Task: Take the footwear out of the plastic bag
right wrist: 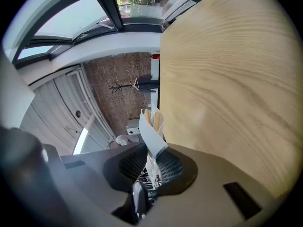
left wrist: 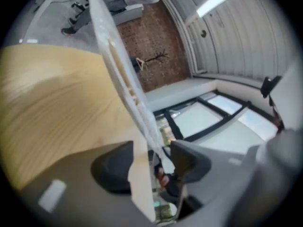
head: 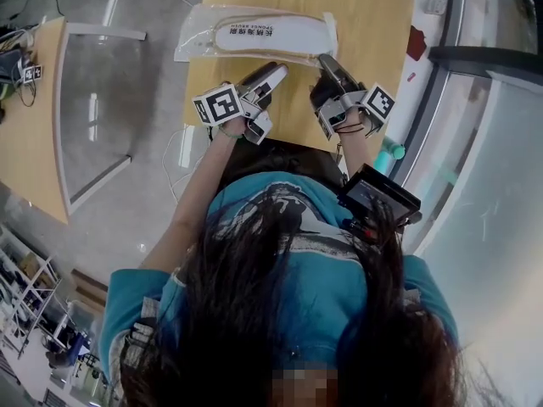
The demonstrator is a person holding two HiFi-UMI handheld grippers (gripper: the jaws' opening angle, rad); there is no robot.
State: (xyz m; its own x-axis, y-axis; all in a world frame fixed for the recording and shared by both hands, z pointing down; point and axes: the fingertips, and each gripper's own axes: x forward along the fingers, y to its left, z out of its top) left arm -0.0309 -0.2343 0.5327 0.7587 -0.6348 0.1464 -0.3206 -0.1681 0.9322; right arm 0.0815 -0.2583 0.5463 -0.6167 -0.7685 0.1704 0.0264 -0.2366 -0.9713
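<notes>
Nearest the person, the left gripper [head: 273,73] and the right gripper [head: 327,62] are both reaching over the near edge of the pale wooden table [head: 373,24] to the near long edge of the clear plastic bag [head: 199,36].

The step in hand appears to be working the bag open so that the flat white footwear [head: 271,34] can slide out. To do it well, the person is probably needing each gripper to take a single layer of film rather than both layers or the footwear itself. The layers should then be eased apart gently, since thin film is likely to slip or tear.

In the left gripper view, the left gripper [left wrist: 151,162] is standing with its jaws fairly wide. A white strip [left wrist: 140,174] of the bag [left wrist: 120,70] is running up between them and lying against one pad, with a clear gap to the other, so nothing is being clamped.

In the right gripper view, the right gripper [right wrist: 152,164] is holding its jaws narrow. Its ribbed pads are pinching the crumpled film and white strip of the bag [right wrist: 150,131].

Farther out, the bag is stretching across the middle of the table with the footwear wholly inside it, printed side up.
</notes>
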